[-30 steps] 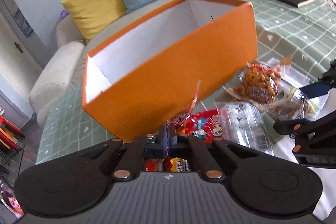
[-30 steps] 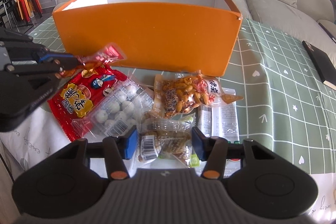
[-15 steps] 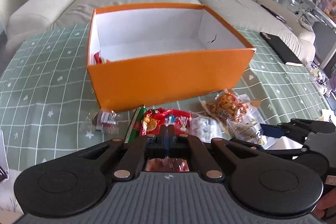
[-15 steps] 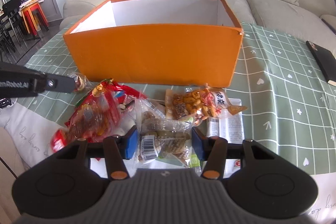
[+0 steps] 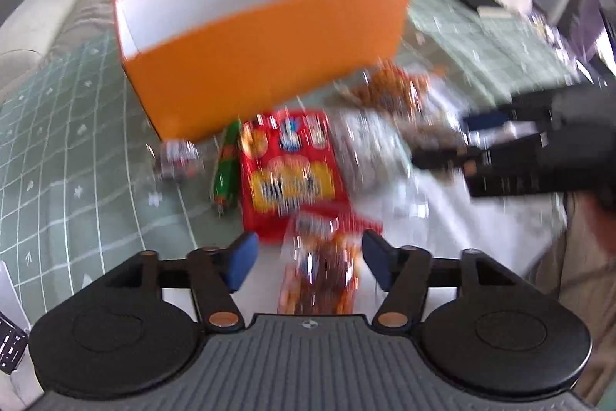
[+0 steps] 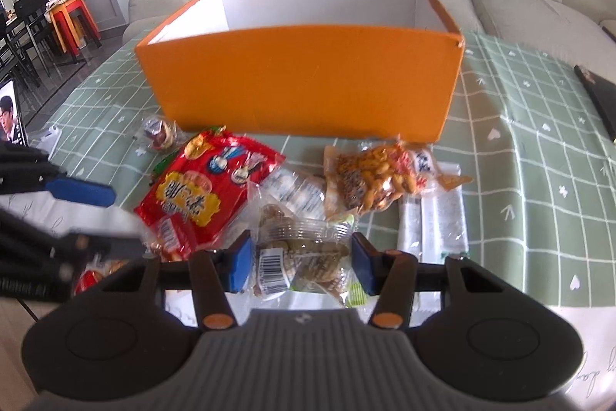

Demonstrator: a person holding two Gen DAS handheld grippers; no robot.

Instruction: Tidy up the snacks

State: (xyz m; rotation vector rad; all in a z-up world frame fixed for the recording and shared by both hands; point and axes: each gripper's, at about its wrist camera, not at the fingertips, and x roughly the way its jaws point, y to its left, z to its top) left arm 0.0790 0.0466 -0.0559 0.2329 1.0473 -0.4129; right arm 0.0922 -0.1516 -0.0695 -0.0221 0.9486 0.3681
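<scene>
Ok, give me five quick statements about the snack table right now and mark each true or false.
1. The orange box stands open-topped behind the loose snacks. True.
2. The left gripper is clamped shut on a packet. False: its jaws have just been opening, and a small orange packet lies between them, clear of the pads.
3. A clear packet of snacks sits between the right gripper's pads. True.
4. The big red bag is inside the box. False: it lies on the table in front of it.
5. The tablecloth is plain white. False: it is green with a white grid.
</scene>
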